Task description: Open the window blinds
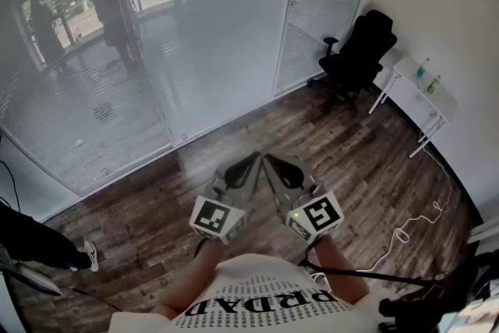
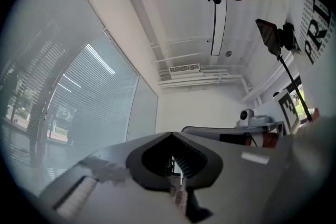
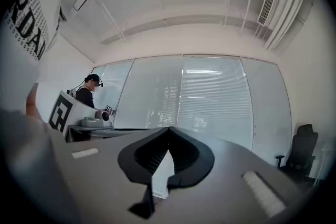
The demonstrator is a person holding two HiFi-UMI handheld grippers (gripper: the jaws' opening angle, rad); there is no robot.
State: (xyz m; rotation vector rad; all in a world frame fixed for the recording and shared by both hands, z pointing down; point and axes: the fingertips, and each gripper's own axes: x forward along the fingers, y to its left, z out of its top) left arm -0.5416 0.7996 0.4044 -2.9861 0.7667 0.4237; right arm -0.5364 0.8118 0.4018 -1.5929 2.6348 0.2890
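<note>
Clenching tip to tip on nothing, the left gripper (image 2: 170, 135) and right gripper (image 3: 168, 129) sit side by side, blinds (image 1: 218, 19) well ahead of their jaws.

The left tool (image 1: 251, 161) and right tool (image 1: 270, 161) sit low centre of the frame, tips converging, both with jaws pressed together and empty.
</note>
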